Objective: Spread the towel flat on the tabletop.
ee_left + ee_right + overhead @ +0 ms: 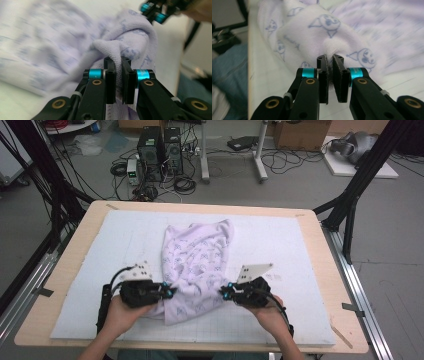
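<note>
— Black jaws sit right up close in the left gripper view. What do they hold?

— The left gripper point(118, 65) has its jaws squeezed on a fold of the cloth point(130, 42). Only a thin gap is between them, and the cloth fills it.

— And the other one?

— The right gripper point(330, 63) does the same. Its jaws are almost together, pinching a bump of the cloth point(317, 32).

— What does the cloth look like?

— It is pale purple with little blue cartoon faces. It is soft and bunched up.

— Where is it on the table point(75, 245)?

— From the high view, the cloth point(197, 260) lies in the middle of the white mat point(280, 240). The left gripper point(171, 292) grabs its near edge at about 7 o'clock. The right gripper point(226, 292) grabs it at about 5 o'clock.

— Who holds them?

— A hand holds each gripper, coming in from 6 o'clock.
</note>
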